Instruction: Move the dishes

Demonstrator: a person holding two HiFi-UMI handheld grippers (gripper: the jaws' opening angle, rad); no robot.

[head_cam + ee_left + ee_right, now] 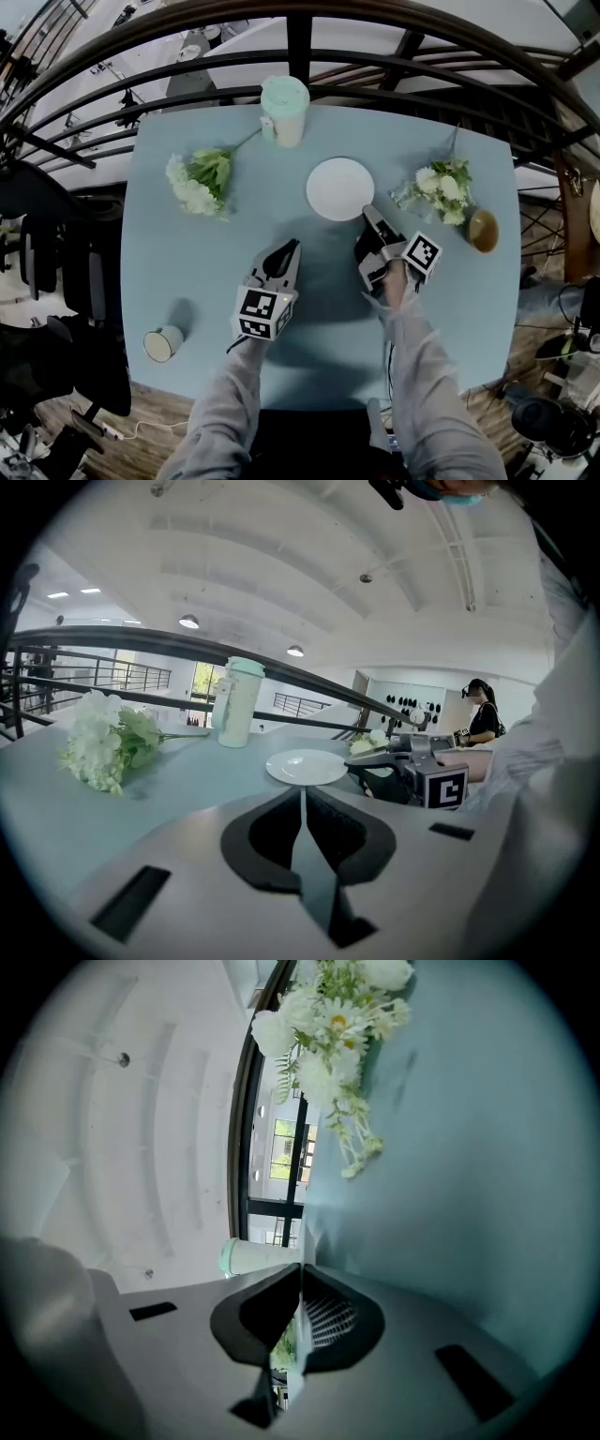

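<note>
Right gripper (368, 216) pinches the plate (337, 187) by its very rim; such a thin bite might slip once lifted, dropping it. Left gripper (292, 247) is closed, empty

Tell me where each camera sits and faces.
Head view: on the head, steeply down at the light blue table; grey sleeves, left gripper, right gripper show.
Left gripper view: on the left gripper, across the table; own jaws show.
Right gripper view: on the right gripper, rolled sideways, toward white flowers; own jaws show.
Head and left share the white round plate.
</note>
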